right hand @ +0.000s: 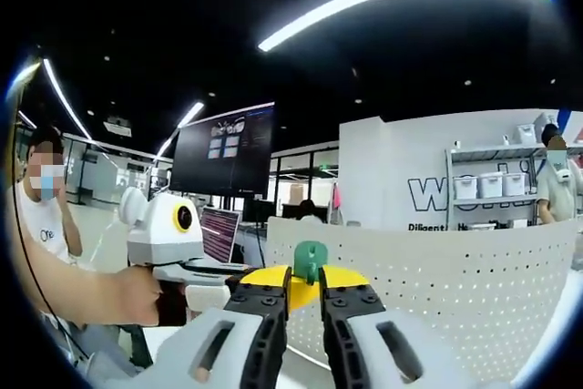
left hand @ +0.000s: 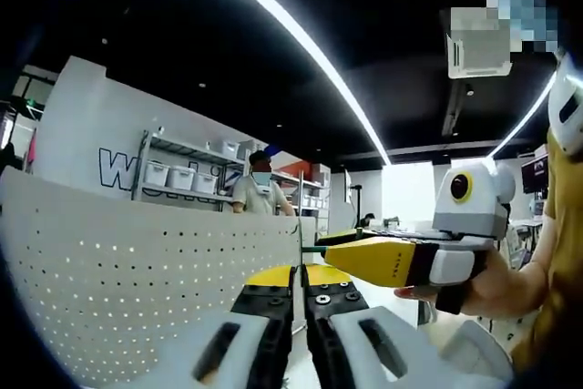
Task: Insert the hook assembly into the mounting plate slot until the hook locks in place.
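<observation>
**Both grippers meet at the edge of the perforated plate**

Left gripper (left hand: 300,312) first: its jaws stand nearly together, only a thin slit between the black tips, and a thin edge-on sheet runs up through that slit. Whether the tips actually press on it is hard to say from here. Just past them lies a yellow piece (left hand: 284,275), partly hidden behind the tips. To the left curves the white perforated mounting plate (left hand: 137,261), its lower part cut off by the picture's edge.

Coming in from the right is the right gripper (left hand: 319,250), yellow-nosed, held in a person's hand (left hand: 474,284); a green bit sits at its tip, too small to identify.

Over to the right gripper view: the right gripper (right hand: 300,302) has its jaws slightly apart, and the green hook assembly (right hand: 310,261) stands upright just above the gap, touching the yellow piece (right hand: 296,284). I cannot tell if the jaws clamp it. The mounting plate (right hand: 437,280) spreads out behind and to the right. At left, a hand (right hand: 137,293) holds the left gripper (right hand: 228,272).

In the background: shelving with white bins (left hand: 182,175), a dark monitor (right hand: 221,161), and people standing.
</observation>
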`<state>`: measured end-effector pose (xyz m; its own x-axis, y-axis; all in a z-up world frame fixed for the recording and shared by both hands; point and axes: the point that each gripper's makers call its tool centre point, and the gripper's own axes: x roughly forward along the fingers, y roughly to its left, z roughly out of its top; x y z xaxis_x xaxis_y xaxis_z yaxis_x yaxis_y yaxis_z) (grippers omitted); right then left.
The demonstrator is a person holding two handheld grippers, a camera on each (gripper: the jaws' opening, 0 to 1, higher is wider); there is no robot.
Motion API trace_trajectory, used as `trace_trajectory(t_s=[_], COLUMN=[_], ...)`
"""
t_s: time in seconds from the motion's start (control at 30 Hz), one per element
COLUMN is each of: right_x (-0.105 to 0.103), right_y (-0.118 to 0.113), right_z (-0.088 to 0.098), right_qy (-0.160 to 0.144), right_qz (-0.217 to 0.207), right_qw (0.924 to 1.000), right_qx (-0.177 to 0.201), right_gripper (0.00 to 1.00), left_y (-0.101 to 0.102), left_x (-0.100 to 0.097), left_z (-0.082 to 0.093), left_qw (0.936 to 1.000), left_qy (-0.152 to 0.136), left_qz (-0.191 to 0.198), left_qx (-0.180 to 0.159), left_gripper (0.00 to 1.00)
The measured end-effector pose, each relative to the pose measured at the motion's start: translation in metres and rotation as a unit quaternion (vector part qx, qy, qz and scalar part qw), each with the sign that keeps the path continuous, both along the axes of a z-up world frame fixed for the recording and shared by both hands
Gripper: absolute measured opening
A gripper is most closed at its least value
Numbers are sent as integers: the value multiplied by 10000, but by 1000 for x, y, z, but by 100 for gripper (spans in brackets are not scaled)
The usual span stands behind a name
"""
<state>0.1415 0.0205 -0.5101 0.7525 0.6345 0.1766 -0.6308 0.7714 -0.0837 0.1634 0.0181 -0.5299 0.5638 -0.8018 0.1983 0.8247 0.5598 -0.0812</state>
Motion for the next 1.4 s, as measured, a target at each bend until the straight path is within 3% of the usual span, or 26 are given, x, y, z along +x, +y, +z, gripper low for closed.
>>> trace_trajectory(t_s=[0.8,1.4], right_x=[0,5], right_y=[-2,-1], right_z=[0,5], right_qy=[-145,-553], right_qz=[-173,-152], right_qw=[9996,9981], right_qx=[-182,-226], right_gripper=[1,0], left_y=[-1,3], left_x=[-3,2], left_z=[1,5], left_qw=[10000,9996], left_qy=[34,-18], left_qz=[1,268], left_qx=[-43,-101], left_gripper=[2,5])
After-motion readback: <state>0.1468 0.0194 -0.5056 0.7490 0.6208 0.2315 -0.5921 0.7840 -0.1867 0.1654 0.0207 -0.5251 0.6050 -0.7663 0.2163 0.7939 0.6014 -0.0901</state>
